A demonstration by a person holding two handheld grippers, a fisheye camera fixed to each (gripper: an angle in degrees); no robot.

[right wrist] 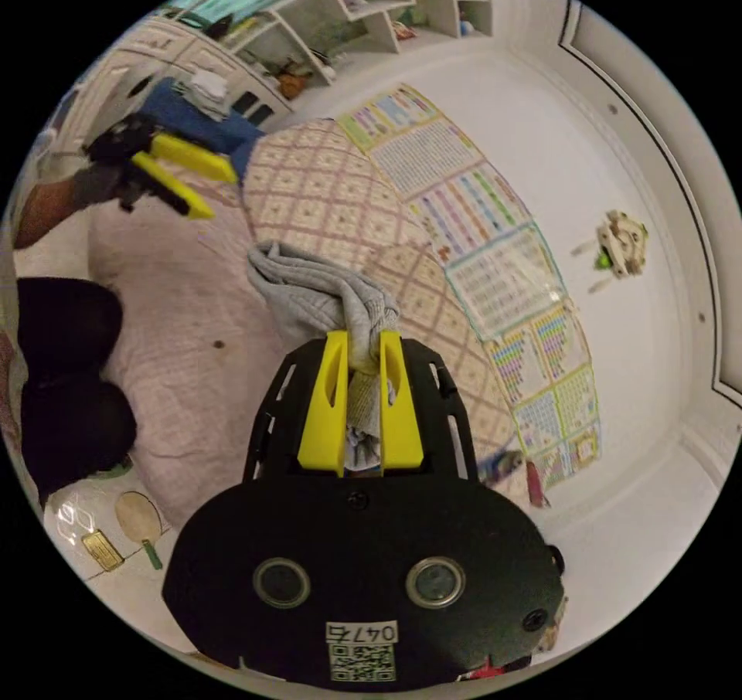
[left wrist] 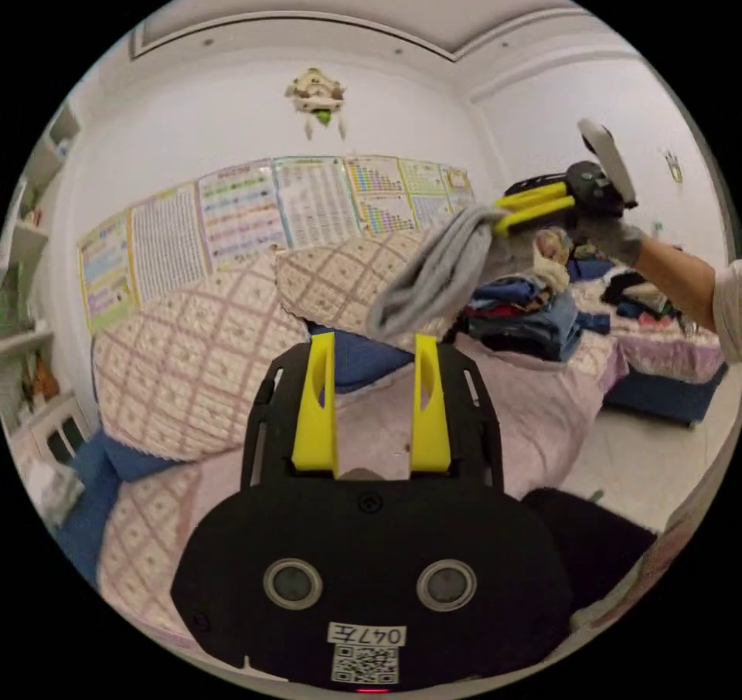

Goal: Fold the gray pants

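Pink quilted bed [left wrist: 541, 399], frame centre: my right gripper [right wrist: 362, 352] clenches bunched gray fabric pants [right wrist: 309, 290]; my left gripper [left wrist: 374, 360] gapes empty. One-point grip risks slipping, tangling.

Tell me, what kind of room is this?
Most likely a bedroom: there is a bed with big patterned pillows, piles of clothes, and learning charts along the wall.
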